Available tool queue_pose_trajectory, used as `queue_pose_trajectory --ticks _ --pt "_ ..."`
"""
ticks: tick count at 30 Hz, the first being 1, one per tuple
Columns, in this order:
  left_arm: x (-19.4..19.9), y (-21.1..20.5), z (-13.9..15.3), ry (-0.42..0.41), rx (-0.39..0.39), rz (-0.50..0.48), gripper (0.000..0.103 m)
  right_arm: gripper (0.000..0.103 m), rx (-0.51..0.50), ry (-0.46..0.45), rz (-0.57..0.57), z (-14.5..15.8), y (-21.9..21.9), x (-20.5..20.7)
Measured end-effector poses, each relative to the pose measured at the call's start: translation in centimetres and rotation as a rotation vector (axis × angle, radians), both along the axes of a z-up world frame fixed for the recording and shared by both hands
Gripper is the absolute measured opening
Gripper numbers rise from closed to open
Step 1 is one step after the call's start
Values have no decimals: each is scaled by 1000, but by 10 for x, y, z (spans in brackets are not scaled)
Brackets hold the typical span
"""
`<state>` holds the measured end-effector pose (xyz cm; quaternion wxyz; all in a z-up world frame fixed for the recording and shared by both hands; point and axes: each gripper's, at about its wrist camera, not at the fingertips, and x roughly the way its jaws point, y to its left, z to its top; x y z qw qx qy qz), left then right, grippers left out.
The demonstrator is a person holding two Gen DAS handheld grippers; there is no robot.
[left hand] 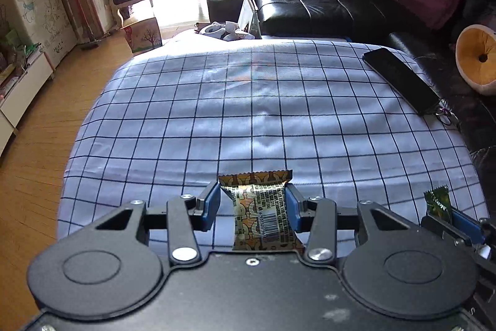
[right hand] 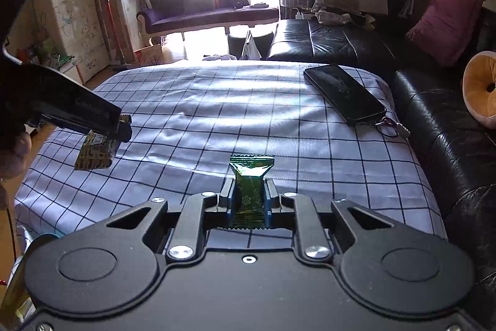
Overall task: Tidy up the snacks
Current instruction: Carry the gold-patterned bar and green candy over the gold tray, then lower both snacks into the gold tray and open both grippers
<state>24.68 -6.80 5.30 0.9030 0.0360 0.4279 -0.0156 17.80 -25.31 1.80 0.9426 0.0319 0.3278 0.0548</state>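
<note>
Snack packets sit one in each gripper, both lifted clear of the checked tablecloth (left hand: 254,114). The left gripper (left hand: 254,200) has its blue pads pressed on the two sides of a gold-and-brown foil packet (left hand: 263,213). That packet is pillow-shaped, with crimped, saw-toothed ends; the face turned to the left wrist camera carries dense small print and a barcode near the lower end. Its top seam stands just above the fingertips, and its body fills the half-open gap between them. In the right wrist view the same packet (right hand: 96,152) hangs below the left gripper (right hand: 122,126) at the left side of the cloth, patterned gold and dark.

The right gripper (right hand: 249,194) is squeezed almost fully together on a narrower green foil packet (right hand: 249,185). It is glossy, printed with pale flower shapes, and flares into a crimped seam above the fingertips; its lower zigzag edge shows behind the fingers. From the left wrist camera, that green packet (left hand: 437,203) peeks up at the right edge.

A black phone (right hand: 344,92) lies on the far right of the cloth, well apart from both packets, beside a black leather sofa (right hand: 434,126).
</note>
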Motion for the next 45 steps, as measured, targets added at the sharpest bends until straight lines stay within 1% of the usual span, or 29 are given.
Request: queue_pose_trajectory --ticks 5,8,11,17,21,29,36,41,45 --pt "-53 8 9 -29 29 -54 45 26 3 -3 12 6 7 -27" --pt "-82 12 13 -31 22 -83 45 26 8 1 20 8 11 -42" --pt "-106 15 14 -40 22 -103 45 26 35 10 26 8 12 -56" --pt "-153 22 10 -64 28 -116 45 26 116 25 24 6 10 -76" --pt "-177 28 4 -70 27 -127 45 26 129 18 24 4 11 -89" --pt "-213 45 -9 -72 5 -119 45 26 157 23 -5 3 6 -114" --pt "-232 57 -24 -30 -21 -81 45 26 141 7 -24 6 8 -130" --pt "-240 50 -29 -29 -4 -98 45 26 138 -4 -2 8 13 -134" --pt "-240 40 -33 -30 13 -117 45 26 99 -28 0 9 20 -139"
